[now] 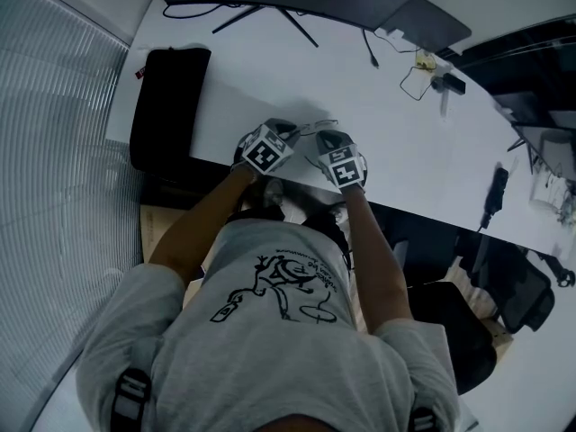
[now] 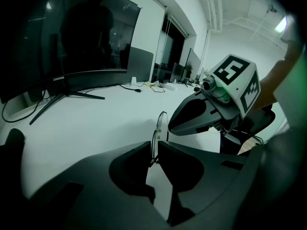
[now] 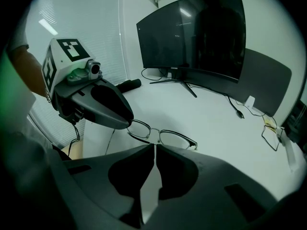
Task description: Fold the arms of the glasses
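Glasses [image 3: 174, 138], near edge of bench [image 1: 360, 142]: light, thin wire, likely fragile; hold by hinge. Left gripper [image 2: 154, 146] pinched them; right gripper [image 3: 156, 147] jaws pressed together.

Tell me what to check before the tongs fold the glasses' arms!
1. Left tongs pinching the glasses: ok.
2. Right tongs closed: ok.
3. Right tongs gripping an arm of the glasses: cannot tell.
4. Glasses above the white table, not past its edge: ok.
5. Black cable well away from the glasses: ok.
6. Arms already folded: cannot tell.
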